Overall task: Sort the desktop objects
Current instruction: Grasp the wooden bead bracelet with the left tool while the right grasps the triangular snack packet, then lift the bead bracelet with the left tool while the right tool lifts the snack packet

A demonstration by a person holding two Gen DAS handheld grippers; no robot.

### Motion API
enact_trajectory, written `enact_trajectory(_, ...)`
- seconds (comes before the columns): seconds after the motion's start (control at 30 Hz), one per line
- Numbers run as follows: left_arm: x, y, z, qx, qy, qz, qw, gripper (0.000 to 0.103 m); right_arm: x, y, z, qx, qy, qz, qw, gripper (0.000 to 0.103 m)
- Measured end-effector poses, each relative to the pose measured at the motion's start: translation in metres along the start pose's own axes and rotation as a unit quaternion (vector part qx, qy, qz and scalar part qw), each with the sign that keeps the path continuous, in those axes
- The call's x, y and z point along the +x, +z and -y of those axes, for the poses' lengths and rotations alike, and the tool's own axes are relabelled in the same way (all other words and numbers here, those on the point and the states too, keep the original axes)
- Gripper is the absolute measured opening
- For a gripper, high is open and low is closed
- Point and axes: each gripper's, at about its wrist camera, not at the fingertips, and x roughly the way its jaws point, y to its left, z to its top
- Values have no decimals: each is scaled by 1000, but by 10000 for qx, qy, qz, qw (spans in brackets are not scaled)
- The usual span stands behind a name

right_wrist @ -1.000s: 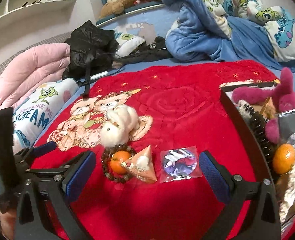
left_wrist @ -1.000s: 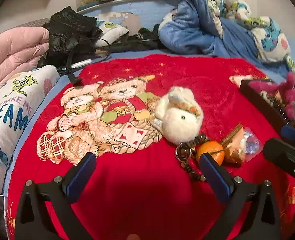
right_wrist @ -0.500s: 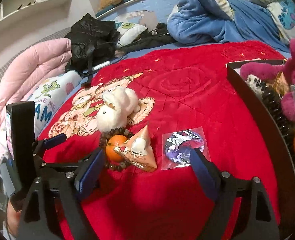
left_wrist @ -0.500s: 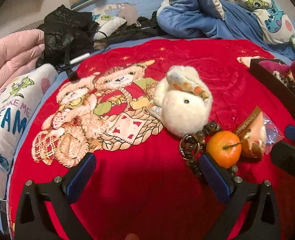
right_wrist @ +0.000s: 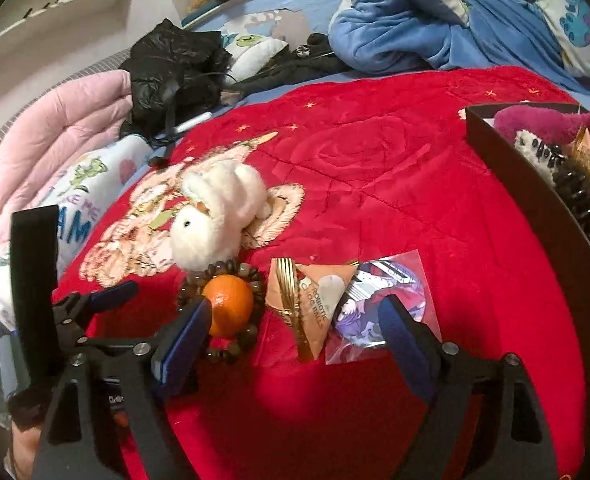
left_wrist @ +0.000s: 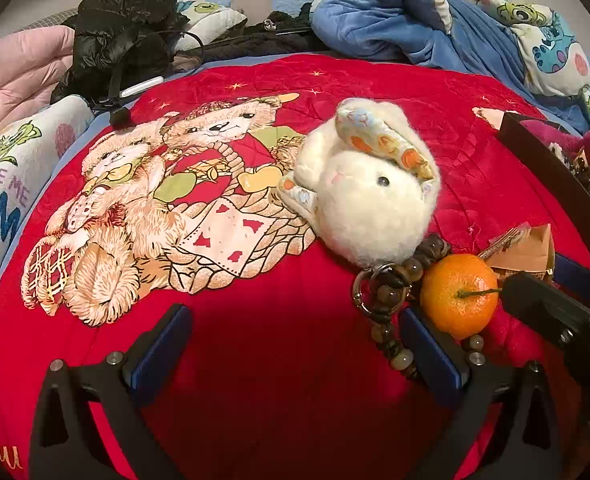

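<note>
Clutter waits beside the tangerine (right_wrist: 228, 310): bead bracelet (right_wrist: 251, 334) ringing it, white plush rabbit (right_wrist: 215, 220) behind, snack packet (right_wrist: 315, 308) just right. Right gripper (right_wrist: 291, 332) gapes wide around the packet, apparently to lift it; left gripper (left_wrist: 295, 344) hangs wide, empty, left of the fruit.

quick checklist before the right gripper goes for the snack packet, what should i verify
1. Right gripper open: ok, jaws are wide apart.
2. Snack packet between the fingers: ok, it lies roughly centred ahead of them.
3. Packet free of neighbours: not ok, it overlaps the clear sleeve with a disc on its right.
4. Left finger clear of the orange: not ok, the pad sits right against it and the bead bracelet.
5. Left gripper out of the way: cannot tell; open, close beside the orange.
6. Box has room: cannot tell, only one crowded corner shows.
</note>
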Motion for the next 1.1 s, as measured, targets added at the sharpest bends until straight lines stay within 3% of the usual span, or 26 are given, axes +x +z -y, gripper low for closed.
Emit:
enact_trajectory(0.1,0,0,-1,-11,-24,22,10000,103,-1,-1,2,14,-204,42,9998,63)
enact_trajectory(0.17,0,-1,0,-11,-33,51,10000,103,-2,-2,6,128,-261,77,9995,39)
enact_trajectory(0.27,-6,-3,1,37,-175,157,9997,90,-1,-4,11,221,-81,72,9997,31)
enact_trajectory(0.37,-15,-6,6,162,-343,294,9988,62,0,-4,5,142,-110,24,9998,28)
enact_trajectory(0.43,-21,-8,10,245,-444,353,9981,36,0,-5,0,44,-198,13,9998,27)
enact_trajectory(0.53,-26,-10,12,293,-559,397,9972,15,-1,-7,-1,61,-215,0,9997,27)
enact_trajectory(0.6,-30,-10,11,245,-580,438,9971,11,-3,-8,1,171,-176,1,9997,27)
enact_trajectory(0.73,-40,-13,6,111,-784,500,9956,11,-8,-11,2,327,-187,12,9993,26)
enact_trajectory(1.1,-84,-15,9,187,-874,887,9920,11,-29,-13,-4,449,-342,187,9982,26)
